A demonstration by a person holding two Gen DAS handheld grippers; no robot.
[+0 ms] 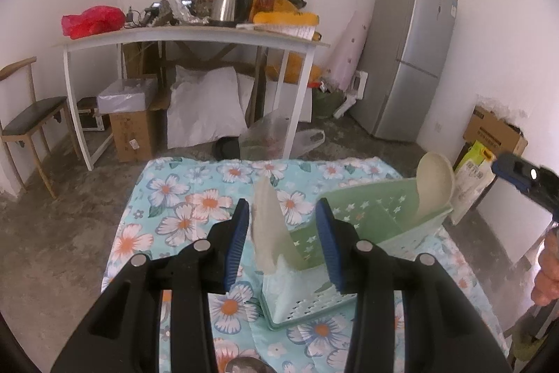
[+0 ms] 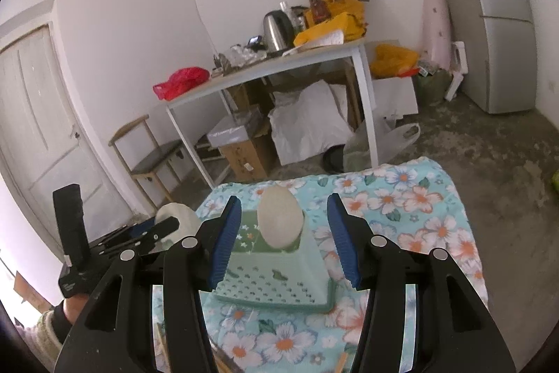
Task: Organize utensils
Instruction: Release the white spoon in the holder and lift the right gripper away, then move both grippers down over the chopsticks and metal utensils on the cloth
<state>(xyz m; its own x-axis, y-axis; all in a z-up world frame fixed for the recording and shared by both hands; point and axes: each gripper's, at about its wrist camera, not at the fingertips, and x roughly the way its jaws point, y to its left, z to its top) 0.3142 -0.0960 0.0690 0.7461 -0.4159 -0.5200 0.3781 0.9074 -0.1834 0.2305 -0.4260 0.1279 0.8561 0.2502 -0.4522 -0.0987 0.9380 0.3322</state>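
A pale green perforated utensil holder (image 1: 384,219) stands on the floral tablecloth (image 1: 195,212). Two off-white rice paddles stand upright in it, one at its near end (image 1: 267,229), one at its far end (image 1: 433,187). My left gripper (image 1: 283,240) is open, its jaws on either side of the near paddle without touching it. In the right wrist view the holder (image 2: 279,278) sits between the open jaws of my right gripper (image 2: 283,243), with a paddle (image 2: 279,219) standing in it. A metal spoon bowl (image 1: 244,366) shows at the bottom edge.
Behind stands a white table (image 1: 195,34) with a kettle (image 1: 229,2), bags and clutter. Boxes and white sacks lie under it. A grey fridge (image 1: 412,58) is at the right, a wooden chair (image 1: 28,117) at the left. The tablecloth's far edge drops to a concrete floor.
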